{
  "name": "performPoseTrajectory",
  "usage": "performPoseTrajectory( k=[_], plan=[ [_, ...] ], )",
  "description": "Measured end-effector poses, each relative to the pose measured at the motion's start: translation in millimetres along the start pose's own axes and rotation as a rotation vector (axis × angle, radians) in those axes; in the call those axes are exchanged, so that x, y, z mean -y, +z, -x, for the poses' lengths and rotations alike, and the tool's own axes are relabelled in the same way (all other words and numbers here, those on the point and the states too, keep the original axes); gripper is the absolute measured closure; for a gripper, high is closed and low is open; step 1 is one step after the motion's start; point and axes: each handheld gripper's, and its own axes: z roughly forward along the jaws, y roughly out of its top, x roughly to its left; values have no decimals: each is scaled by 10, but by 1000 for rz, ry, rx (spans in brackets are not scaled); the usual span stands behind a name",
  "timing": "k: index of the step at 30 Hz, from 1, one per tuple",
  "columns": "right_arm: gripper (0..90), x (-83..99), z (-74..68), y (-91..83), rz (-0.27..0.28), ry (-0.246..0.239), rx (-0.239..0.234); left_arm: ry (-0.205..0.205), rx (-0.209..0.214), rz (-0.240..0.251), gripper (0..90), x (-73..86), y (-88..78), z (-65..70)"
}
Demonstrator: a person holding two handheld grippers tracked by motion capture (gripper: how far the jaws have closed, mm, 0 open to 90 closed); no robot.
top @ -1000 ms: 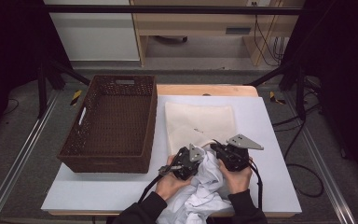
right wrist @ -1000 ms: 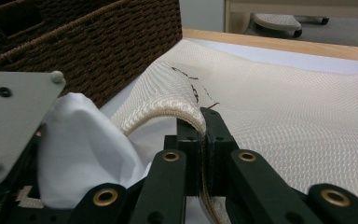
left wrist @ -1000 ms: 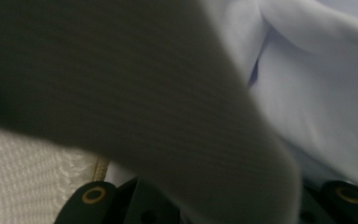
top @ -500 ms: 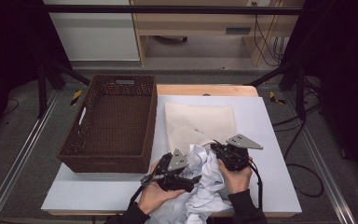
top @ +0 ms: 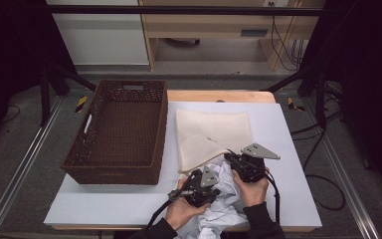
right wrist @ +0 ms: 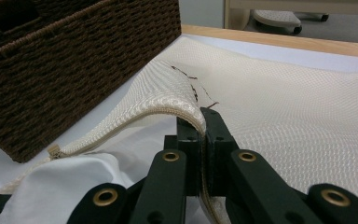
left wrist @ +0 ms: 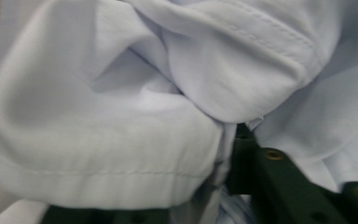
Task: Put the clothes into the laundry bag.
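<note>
Having shifted back toward the bag mouth, its jaws just closing, the left gripper (top: 210, 191) clamps the white shirt (left wrist: 135, 116) and should feed it under the mesh laundry bag (right wrist: 307, 112) edge, which the right gripper (right wrist: 204, 122) pinches open.

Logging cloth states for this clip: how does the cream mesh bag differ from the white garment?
The cream mesh bag lies mostly flat on the table; the white garment is bunched at the near edge. The bag is cream with a woven mesh texture and a zipper edge; the garment is smooth white with stitched hems. The right tongs pinch the bag's lifted edge; the left tongs have just been closing on the garment. Both are soft fabric.
</note>
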Motion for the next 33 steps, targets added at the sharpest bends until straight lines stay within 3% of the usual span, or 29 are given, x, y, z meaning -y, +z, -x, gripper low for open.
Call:
performPoseTrajectory(
  k=[5, 9, 12, 16, 19, 23, 28, 33],
  plan=[
    [876, -11, -11, -7, 4, -1, 3, -2, -65, 38, 812, -103, 10, -90],
    [877, -3, 10, -7, 3, 6, 3, 20, -99, 20, 802, -125, 179, -206],
    [876, -7, 9, -16, 4, 3, 4, 20, -92, -2, 756, -89, 301, -274],
    [877, -10, 4, -20, 7, 0, 1, 38, -103, 10, 688, -71, 269, -235],
    [877, 6, 8, -6, -2, 0, 8, 33, -84, 14, 518, -77, 159, -201],
    [877, 7, 20, -10, -4, 5, 9, 1, -7, 37, 333, -57, -78, -179],
    [877, 3, 19, -15, -4, 5, 9, 15, 31, 68, 277, 30, -388, -106],
    [877, 4, 18, -17, -5, 7, 8, 22, 56, 12, 270, 217, -441, 2]
  ],
)
